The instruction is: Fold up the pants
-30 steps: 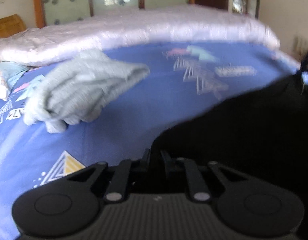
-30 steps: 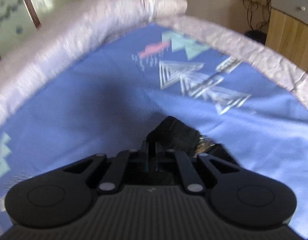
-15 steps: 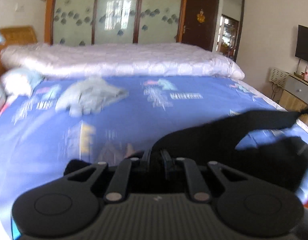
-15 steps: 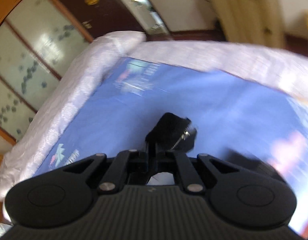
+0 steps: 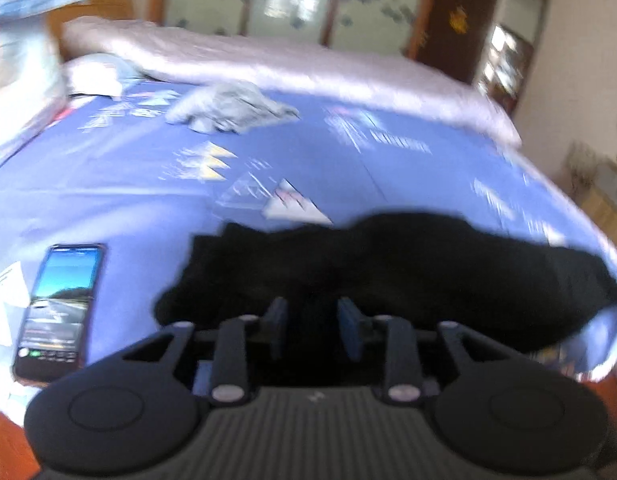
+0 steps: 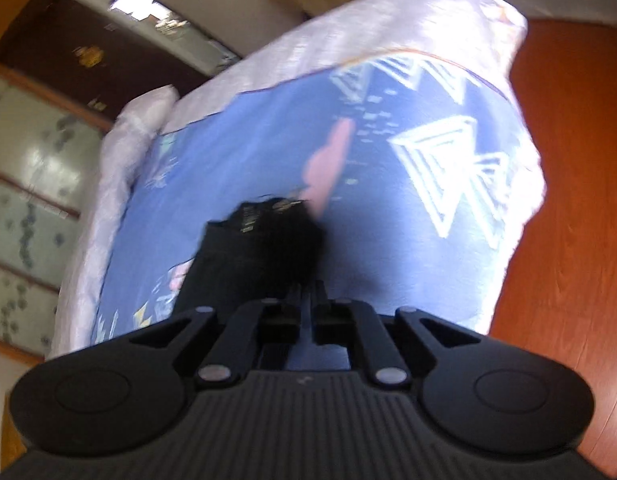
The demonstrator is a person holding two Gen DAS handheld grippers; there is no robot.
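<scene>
Black pants [image 5: 408, 276] spread ahead of opening left gripper [image 5: 313, 330], unpinched there, yet clamped in tight-closed right gripper [image 6: 307, 307].

A pair of black, soft-fabric pants [image 5: 408, 272] is seen spread in a long, rumpled band across the lower middle of the left wrist view, reaching from left of centre to the right edge. In the right wrist view, a bunched black end with a metallic zipper [image 6: 268, 236] is seen at the centre.
</scene>
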